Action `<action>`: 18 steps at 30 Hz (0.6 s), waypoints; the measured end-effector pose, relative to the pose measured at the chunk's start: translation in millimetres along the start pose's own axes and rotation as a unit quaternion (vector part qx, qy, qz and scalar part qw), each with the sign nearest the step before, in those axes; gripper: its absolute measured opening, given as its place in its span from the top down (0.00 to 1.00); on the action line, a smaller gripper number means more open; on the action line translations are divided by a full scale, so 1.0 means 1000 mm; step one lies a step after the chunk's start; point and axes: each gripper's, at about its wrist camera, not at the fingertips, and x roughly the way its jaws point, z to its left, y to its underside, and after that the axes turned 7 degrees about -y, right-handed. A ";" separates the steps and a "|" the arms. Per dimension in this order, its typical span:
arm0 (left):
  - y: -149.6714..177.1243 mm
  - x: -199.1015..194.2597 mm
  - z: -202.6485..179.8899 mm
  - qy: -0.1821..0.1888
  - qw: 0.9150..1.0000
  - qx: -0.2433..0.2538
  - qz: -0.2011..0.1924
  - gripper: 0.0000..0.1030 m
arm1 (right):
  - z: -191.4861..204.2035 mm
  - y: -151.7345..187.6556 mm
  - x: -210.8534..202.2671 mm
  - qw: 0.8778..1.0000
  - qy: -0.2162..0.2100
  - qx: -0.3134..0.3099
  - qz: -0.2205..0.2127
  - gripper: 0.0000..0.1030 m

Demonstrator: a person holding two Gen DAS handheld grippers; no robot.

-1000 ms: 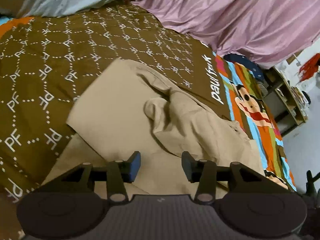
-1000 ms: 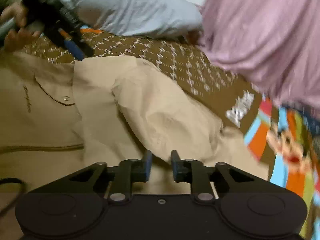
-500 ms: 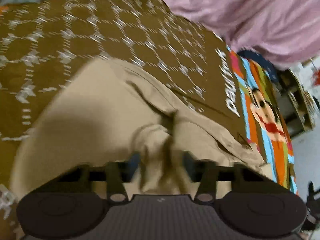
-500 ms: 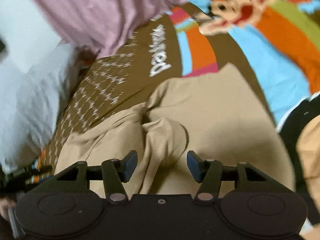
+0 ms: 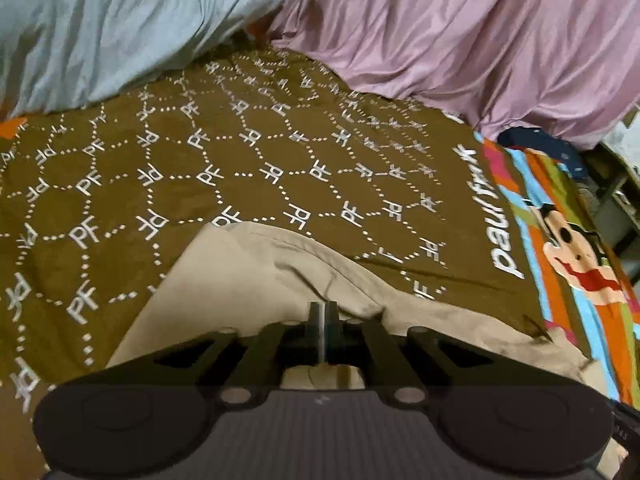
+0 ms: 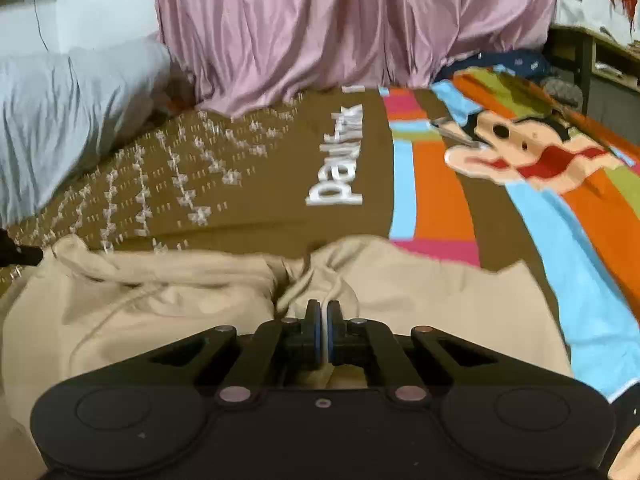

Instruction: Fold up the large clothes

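Both tongs, left [image 5: 325, 309] and right [image 6: 323, 307], have just closed, each pinching a fold of the soft, light tan garment [image 6: 420, 292]; grip its edges.

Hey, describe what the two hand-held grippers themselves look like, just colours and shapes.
Both look alike. The left hand-held gripper is matte black: two narrow fingers on angled linkage arms with silver pivot pins, and a wide ribbed body with a round disc at each side. The right hand-held gripper matches, with blue pads showing on its fingers.
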 end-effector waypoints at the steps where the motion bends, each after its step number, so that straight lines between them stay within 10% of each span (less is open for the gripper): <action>1: 0.004 -0.012 0.001 0.003 1.000 0.007 -0.009 0.91 | -0.002 0.000 -0.005 1.000 0.000 0.000 0.002 0.84; 5: 0.019 -0.044 -0.010 0.035 0.999 0.020 -0.028 0.49 | -0.002 -0.001 -0.038 1.000 0.020 -0.010 -0.020 0.47; 9: 0.033 -0.057 -0.040 0.106 0.992 0.053 -0.031 0.42 | 0.013 -0.010 -0.059 0.998 -0.004 -0.027 -0.053 0.42; 13: 0.053 -0.022 -0.067 0.051 0.990 0.128 0.018 0.45 | 0.041 -0.006 -0.042 0.995 -0.063 -0.069 -0.031 0.37; 18: 0.062 0.025 -0.054 0.024 0.991 0.096 0.093 0.46 | 0.055 0.023 0.006 0.993 -0.028 -0.105 0.042 0.37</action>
